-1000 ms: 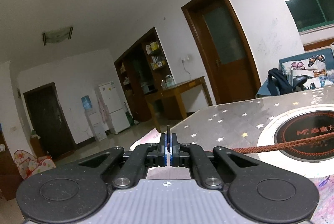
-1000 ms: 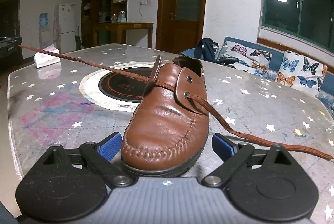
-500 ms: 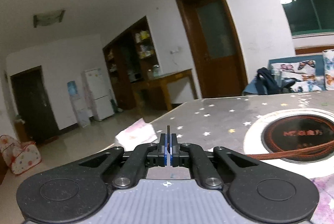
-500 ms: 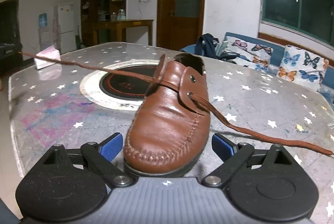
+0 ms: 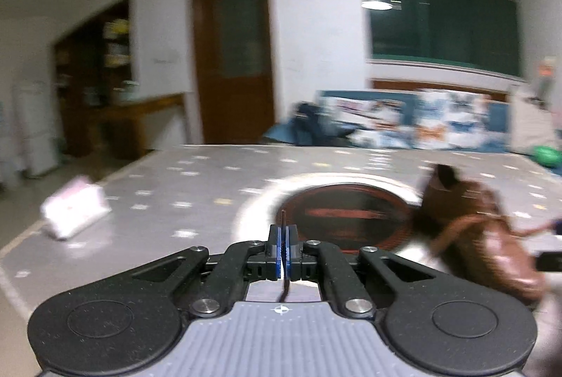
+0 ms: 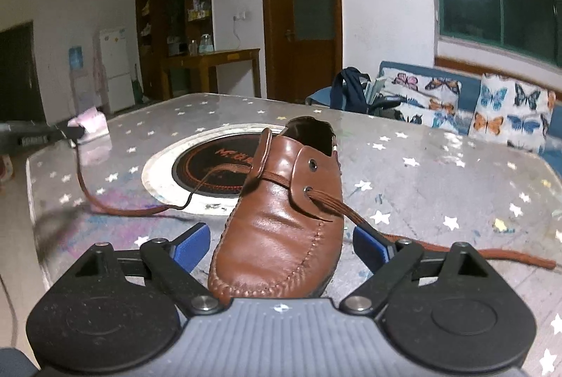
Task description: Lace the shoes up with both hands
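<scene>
A brown leather shoe (image 6: 281, 222) stands on the star-patterned table (image 6: 439, 173), toe toward the right wrist camera. My right gripper (image 6: 281, 247) is open, its blue pads (image 6: 191, 245) on either side of the toe without touching. A brown lace (image 6: 123, 210) runs through the lower eyelets. One end lies on the table at the right. The other sags to the tabletop and rises to my left gripper (image 6: 66, 132), which is shut on its tip. The left wrist view is blurred: my left gripper (image 5: 282, 247) pinches the lace tip (image 5: 282, 219), and the shoe (image 5: 484, 236) sits to its right.
A round black hotplate (image 6: 214, 166) with a white ring is set into the table behind the shoe. A pink and white tissue pack (image 6: 89, 124) lies near the far left corner. A sofa with butterfly cushions (image 6: 491, 110) and a dark bag stand behind the table.
My left gripper has swung right toward the shoe, so the lace that was stretched taut now hangs slack onto the table. The right gripper and shoe have hardly moved.
</scene>
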Action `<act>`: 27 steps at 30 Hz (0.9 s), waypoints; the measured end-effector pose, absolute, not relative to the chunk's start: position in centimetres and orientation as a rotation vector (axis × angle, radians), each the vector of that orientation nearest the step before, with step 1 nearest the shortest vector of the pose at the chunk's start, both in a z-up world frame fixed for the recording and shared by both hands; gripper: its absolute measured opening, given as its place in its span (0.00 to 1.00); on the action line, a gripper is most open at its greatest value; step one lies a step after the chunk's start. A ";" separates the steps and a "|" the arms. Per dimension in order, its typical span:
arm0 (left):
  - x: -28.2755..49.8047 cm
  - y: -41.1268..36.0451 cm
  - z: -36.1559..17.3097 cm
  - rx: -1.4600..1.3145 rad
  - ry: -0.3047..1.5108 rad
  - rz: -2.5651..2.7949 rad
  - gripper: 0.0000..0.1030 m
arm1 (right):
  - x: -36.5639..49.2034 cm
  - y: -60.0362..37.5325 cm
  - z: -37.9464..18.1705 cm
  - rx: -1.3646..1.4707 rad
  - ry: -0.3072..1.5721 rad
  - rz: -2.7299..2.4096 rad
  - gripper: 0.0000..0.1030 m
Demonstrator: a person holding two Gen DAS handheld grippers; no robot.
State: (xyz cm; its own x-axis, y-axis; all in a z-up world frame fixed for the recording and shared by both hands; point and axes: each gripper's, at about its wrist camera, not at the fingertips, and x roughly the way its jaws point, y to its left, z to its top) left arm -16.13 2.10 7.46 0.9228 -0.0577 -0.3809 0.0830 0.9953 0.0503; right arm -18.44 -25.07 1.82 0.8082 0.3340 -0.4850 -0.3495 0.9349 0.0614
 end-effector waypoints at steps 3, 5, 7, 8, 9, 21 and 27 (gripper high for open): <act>-15.5 -0.8 7.1 0.067 0.412 -0.209 0.03 | -18.6 -25.5 2.0 -0.025 0.506 0.357 0.82; -15.2 -2.7 6.7 0.071 0.420 -0.299 0.03 | -18.7 -25.8 2.2 -0.020 0.500 0.354 0.79; -14.7 -4.6 6.2 0.090 0.427 -0.379 0.03 | -18.8 -26.2 2.5 -0.001 0.496 0.351 0.77; -14.6 -5.4 6.0 0.092 0.431 -0.416 0.04 | -18.8 -26.5 2.6 0.009 0.492 0.346 0.77; -14.5 -6.2 5.7 0.090 0.434 -0.450 0.04 | -18.8 -26.7 2.7 0.017 0.487 0.341 0.76; -15.5 -6.7 4.0 0.143 0.457 -0.518 0.09 | -18.6 -27.4 2.0 0.025 0.500 0.337 0.77; -16.5 -7.4 4.0 0.206 0.400 -0.549 0.08 | -18.3 -27.1 2.4 0.103 0.512 0.422 0.74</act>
State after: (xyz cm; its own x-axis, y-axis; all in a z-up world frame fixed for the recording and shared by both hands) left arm -16.52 -7.39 4.03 0.7787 -0.4648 -0.4214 0.5437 0.8351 0.0837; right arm -18.35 -27.12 2.41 0.7883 0.4163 -0.4531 -0.3654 0.9092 0.1995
